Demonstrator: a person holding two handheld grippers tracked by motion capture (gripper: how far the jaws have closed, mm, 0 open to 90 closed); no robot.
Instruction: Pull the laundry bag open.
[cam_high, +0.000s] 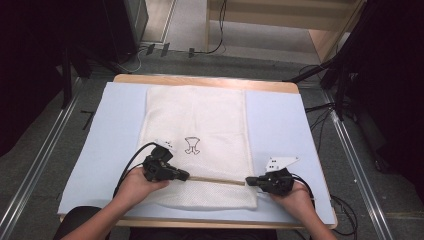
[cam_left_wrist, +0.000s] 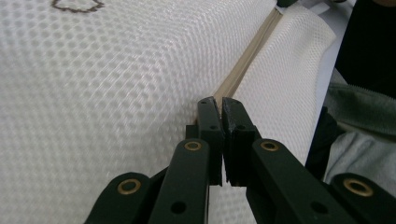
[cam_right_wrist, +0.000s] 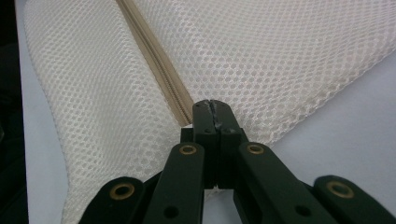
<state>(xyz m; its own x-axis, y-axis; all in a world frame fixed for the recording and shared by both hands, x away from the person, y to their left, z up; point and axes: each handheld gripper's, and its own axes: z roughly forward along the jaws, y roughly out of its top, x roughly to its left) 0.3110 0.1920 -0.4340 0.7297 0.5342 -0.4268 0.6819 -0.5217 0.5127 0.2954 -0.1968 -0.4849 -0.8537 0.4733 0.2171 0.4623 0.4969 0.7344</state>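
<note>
A white mesh bag (cam_high: 195, 125) lies flat on a pale blue mat (cam_high: 120, 130), with a beige zipper (cam_high: 215, 180) running across its near part. My left gripper (cam_high: 186, 175) is at the zipper's left stretch. In the left gripper view its jaws (cam_left_wrist: 218, 103) are shut right on the zipper line (cam_left_wrist: 247, 58), and what they pinch is hidden between them. My right gripper (cam_high: 248, 181) is at the zipper's right end by the bag's edge. Its jaws (cam_right_wrist: 212, 103) are shut where the zipper tape (cam_right_wrist: 154, 56) ends in the mesh (cam_right_wrist: 280, 56).
A small dark emblem (cam_high: 192, 145) is printed on the middle of the bag. The mat covers a wooden table (cam_high: 200, 80). Bare mat (cam_high: 280, 125) lies right of the bag. Cables and dark stands (cam_high: 345, 90) are on the floor around the table.
</note>
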